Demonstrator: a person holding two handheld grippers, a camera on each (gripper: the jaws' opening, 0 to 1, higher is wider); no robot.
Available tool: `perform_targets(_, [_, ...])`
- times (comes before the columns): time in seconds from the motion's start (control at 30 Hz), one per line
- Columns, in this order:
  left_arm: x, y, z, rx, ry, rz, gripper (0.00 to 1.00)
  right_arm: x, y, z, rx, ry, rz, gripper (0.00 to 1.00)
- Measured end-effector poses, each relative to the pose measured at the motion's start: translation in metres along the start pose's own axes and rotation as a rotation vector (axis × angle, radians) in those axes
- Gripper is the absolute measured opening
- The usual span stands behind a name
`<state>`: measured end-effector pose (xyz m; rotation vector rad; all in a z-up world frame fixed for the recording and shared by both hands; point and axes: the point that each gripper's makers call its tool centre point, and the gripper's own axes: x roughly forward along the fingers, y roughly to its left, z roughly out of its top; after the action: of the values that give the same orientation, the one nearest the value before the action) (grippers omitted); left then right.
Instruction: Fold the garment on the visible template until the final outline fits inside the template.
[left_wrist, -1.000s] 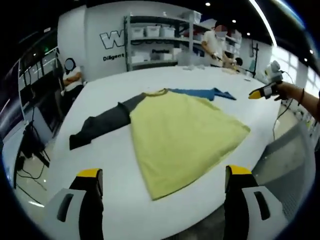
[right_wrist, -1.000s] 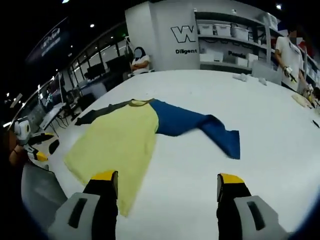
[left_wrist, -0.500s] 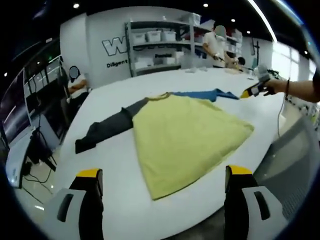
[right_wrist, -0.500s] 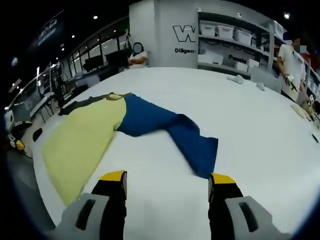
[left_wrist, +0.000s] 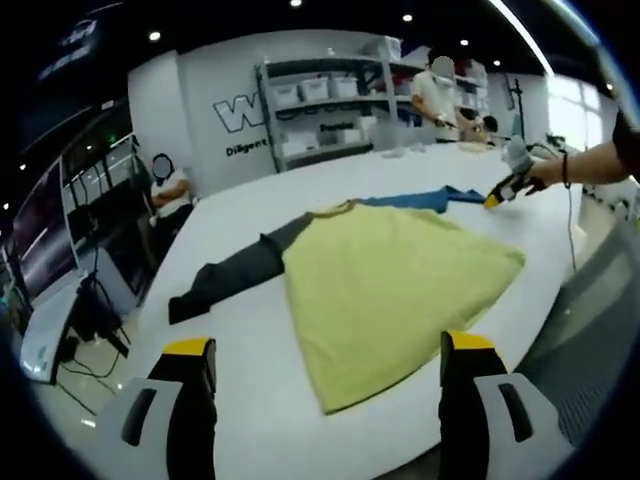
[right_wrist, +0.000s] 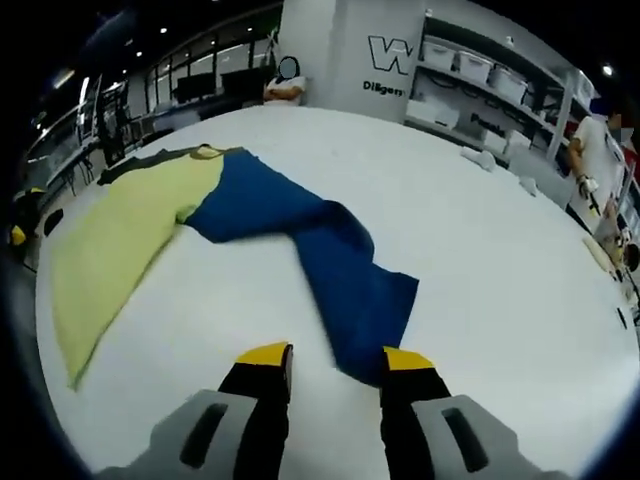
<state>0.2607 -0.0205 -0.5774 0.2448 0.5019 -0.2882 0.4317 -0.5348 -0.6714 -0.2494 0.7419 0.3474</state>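
Observation:
A long-sleeved shirt lies flat on the white table (left_wrist: 250, 400). Its yellow body (left_wrist: 400, 275) spreads ahead of my left gripper (left_wrist: 328, 352), which hovers open above the near table edge, short of the hem. A grey sleeve (left_wrist: 235, 275) reaches left, and a blue sleeve (left_wrist: 420, 198) reaches to the far right. In the right gripper view the blue sleeve (right_wrist: 320, 250) runs down to its cuff (right_wrist: 375, 320). My right gripper (right_wrist: 335, 358) is low over that cuff, jaws narrowed but still apart, with the cuff's corner between them. The right gripper (left_wrist: 497, 194) also shows in the left gripper view, in a hand.
Shelves with white bins (left_wrist: 330, 100) line the back wall. One person stands by them (left_wrist: 437, 95) and another sits at the table's far left (left_wrist: 172, 185). A grey chair back (left_wrist: 595, 330) stands at the near right edge. Small items (right_wrist: 480, 158) lie far across the table.
My right gripper has moved forward and down to the blue sleeve's cuff, and its jaws have drawn closer together. The left gripper has stayed open, its view swinging slightly.

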Motion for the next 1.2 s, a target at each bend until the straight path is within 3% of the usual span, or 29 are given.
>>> perform_targets(0.1, [0.000,-0.001,0.000,-0.010,-0.002,-0.002,0.91,0.001,0.000,0.001,0.017,-0.005,0.004,0.17])
perform_targets(0.17, [-0.001,0.004,-0.009,0.026,0.056,0.030,0.91,0.001,-0.001,0.001,0.025,0.000,-0.008,0.13])
perform_targets(0.3, [-0.001,-0.001,-0.002,0.012,0.017,0.008,0.92,0.001,-0.007,-0.002,0.005,0.038,-0.031,0.00])
perform_targets(0.53, [-0.004,0.002,0.004,-0.050,-0.027,0.010,0.90,-0.017,-0.004,-0.001,0.007,0.055,-0.010,0.00])
perform_targets(0.67, [-0.004,0.001,0.004,-0.045,-0.024,0.007,0.90,-0.034,0.000,0.015,0.063,0.000,0.010,0.00])
perform_targets(0.87, [-0.003,0.001,0.006,-0.047,-0.045,-0.005,0.89,-0.058,0.000,0.040,0.062,-0.041,0.020,0.00])
perform_targets(0.97, [-0.003,0.000,0.006,-0.048,-0.048,-0.011,0.88,-0.062,0.000,0.048,0.070,-0.022,0.041,0.00])
perform_targets(1.2, [-0.001,0.004,0.004,-0.048,-0.037,0.004,0.90,-0.057,-0.019,0.064,0.063,0.006,0.000,0.00])
